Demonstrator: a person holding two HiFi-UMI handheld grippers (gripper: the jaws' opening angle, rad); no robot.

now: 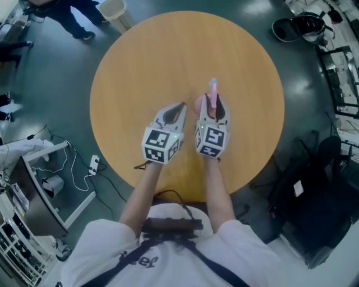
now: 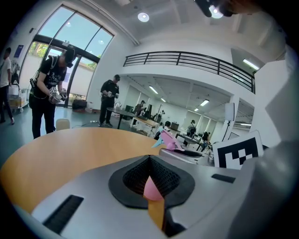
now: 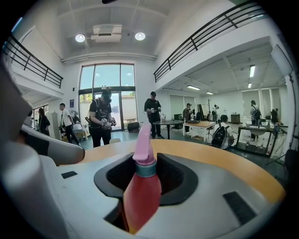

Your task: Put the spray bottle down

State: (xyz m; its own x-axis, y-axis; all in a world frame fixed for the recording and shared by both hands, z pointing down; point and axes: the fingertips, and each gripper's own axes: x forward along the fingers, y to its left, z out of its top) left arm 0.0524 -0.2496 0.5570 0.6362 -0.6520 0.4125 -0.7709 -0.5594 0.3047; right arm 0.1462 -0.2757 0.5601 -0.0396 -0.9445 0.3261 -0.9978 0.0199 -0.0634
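A spray bottle with a red-pink body, teal collar and pink spray head (image 1: pixel 212 89) stands upright between the jaws of my right gripper (image 1: pixel 212 107), which is shut on it over the round wooden table (image 1: pixel 168 56). The right gripper view shows the bottle (image 3: pixel 139 186) filling the gap between the jaws, head pointing away. Whether its base touches the table is hidden. My left gripper (image 1: pixel 180 106) hangs just left of the bottle, its jaws drawn together to a point and holding nothing. In the left gripper view the spray head (image 2: pixel 169 140) pokes up at the right.
A pale bin (image 1: pixel 115 11) stands on the floor beyond the table's far left edge. Cables and equipment (image 1: pixel 50 179) lie at the left, a black chair and bags (image 1: pixel 314 185) at the right. People (image 3: pixel 102 116) stand past the table's far side.
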